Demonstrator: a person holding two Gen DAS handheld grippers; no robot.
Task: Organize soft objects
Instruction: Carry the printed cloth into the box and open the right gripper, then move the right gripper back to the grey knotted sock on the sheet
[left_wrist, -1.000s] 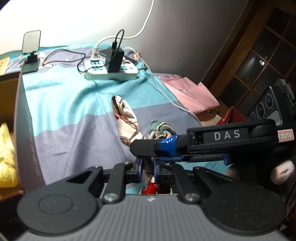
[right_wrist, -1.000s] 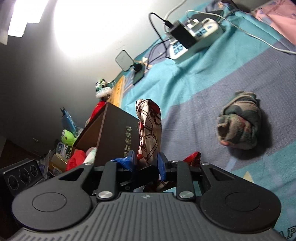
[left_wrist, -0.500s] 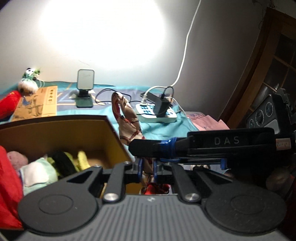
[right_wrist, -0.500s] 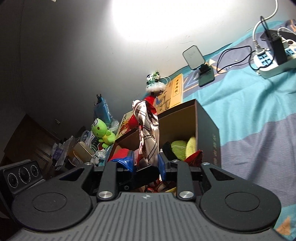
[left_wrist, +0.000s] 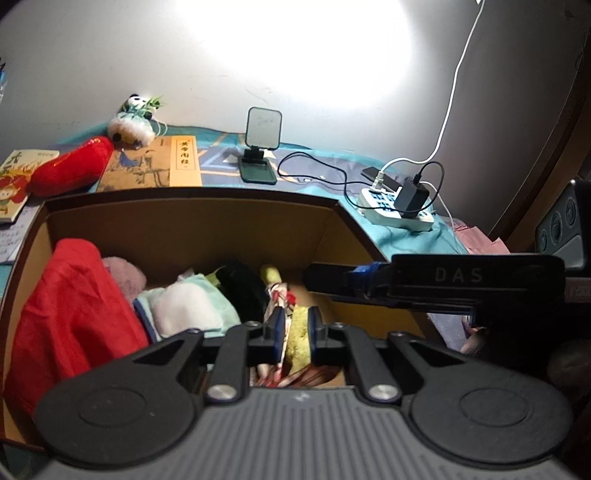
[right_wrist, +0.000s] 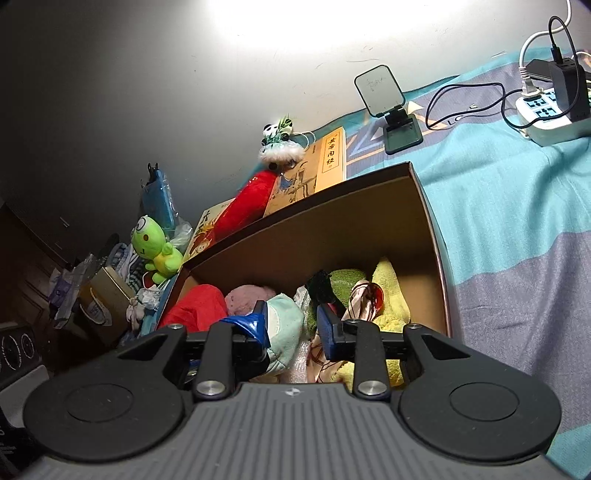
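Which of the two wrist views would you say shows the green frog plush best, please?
The right wrist view shows it best: the green frog plush sits in full sight among the clutter to the left of the cardboard box, outside it. The left wrist view does not show the frog at all; its frame ends at the box's left wall.

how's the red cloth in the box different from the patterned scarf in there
The red cloth is plain, one solid colour; the patterned scarf is pale with dark and red print. The red cloth is a broad heap filling the left end of the cardboard box; the patterned scarf is a narrow bunched strip near the middle. No claw touches the red cloth; the patterned scarf lies by the left claw. Both are soft fabric inside the box.
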